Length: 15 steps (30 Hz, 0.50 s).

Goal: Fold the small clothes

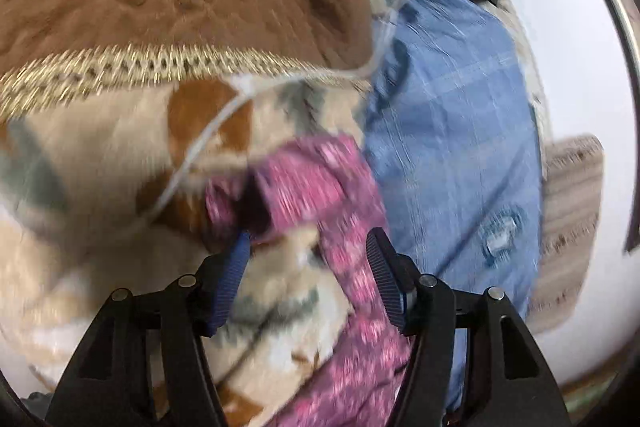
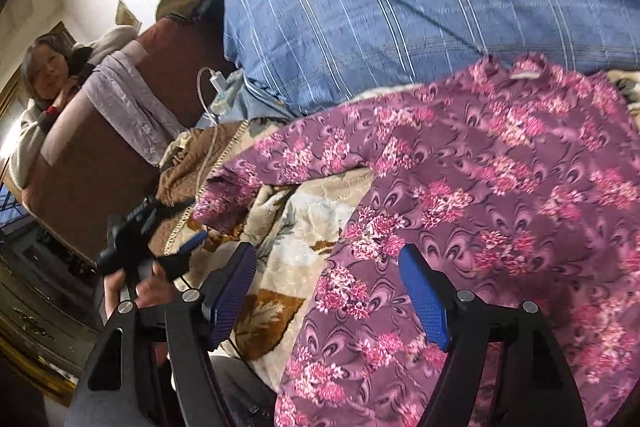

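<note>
Left wrist view: left gripper jaws spread, pink floral garment sleeve between them, ungripped. Right gripper also spread, above the garment on the blanket.

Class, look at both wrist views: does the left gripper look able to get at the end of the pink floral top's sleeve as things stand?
Probably yes. The left gripper is open right at the sleeve end of the pink floral top, which lies flat on the blanket with nothing covering it. Motion blur hides whether it touches.
</note>
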Motion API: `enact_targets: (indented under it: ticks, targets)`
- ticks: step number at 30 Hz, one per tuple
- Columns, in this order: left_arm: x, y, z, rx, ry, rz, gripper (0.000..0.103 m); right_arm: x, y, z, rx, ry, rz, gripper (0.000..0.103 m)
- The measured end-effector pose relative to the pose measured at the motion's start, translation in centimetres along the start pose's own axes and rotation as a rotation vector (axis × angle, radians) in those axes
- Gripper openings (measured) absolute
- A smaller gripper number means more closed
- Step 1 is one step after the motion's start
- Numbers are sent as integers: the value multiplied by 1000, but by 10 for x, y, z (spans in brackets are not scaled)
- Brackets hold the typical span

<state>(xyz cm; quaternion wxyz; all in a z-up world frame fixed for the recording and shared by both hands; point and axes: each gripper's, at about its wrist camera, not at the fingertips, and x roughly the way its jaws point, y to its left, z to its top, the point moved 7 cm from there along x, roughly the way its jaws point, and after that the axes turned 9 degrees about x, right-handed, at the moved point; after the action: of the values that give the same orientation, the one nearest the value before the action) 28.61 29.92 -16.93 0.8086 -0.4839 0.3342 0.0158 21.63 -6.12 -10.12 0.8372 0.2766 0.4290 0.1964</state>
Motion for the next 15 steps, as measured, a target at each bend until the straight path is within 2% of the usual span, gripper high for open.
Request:
enact_targets:
  ticks: [2, 3, 5, 7, 10, 12, 13, 15]
  targets:
    - [10, 4, 8, -6, -4, 34, 57, 11, -1, -1, 8, 17, 6, 75]
    - [13, 6, 9, -10, -12, 60, 51, 16, -1, 0, 15, 28, 8, 75]
    - [17, 11, 11, -34, -26, 85, 13, 26, -3, -1, 15, 48, 6, 75]
    - [15, 3, 11, 28, -63, 98, 1, 32, -3, -1, 9, 58, 0, 75]
    - [-6, -25, 5, 173, -145, 107, 0, 37, -2, 2, 2, 72, -3, 75]
    - [-18, -46, 1, 276, -164, 61, 0, 37, -1, 5, -6, 73, -3, 75]
    - [-32, -69, -11, 388, -188, 24, 0, 36, 0, 7, -9, 73, -1, 75]
    - [-50, -98, -30, 556, -218, 16, 0, 32, 2, 11, -6, 72, 11, 75]
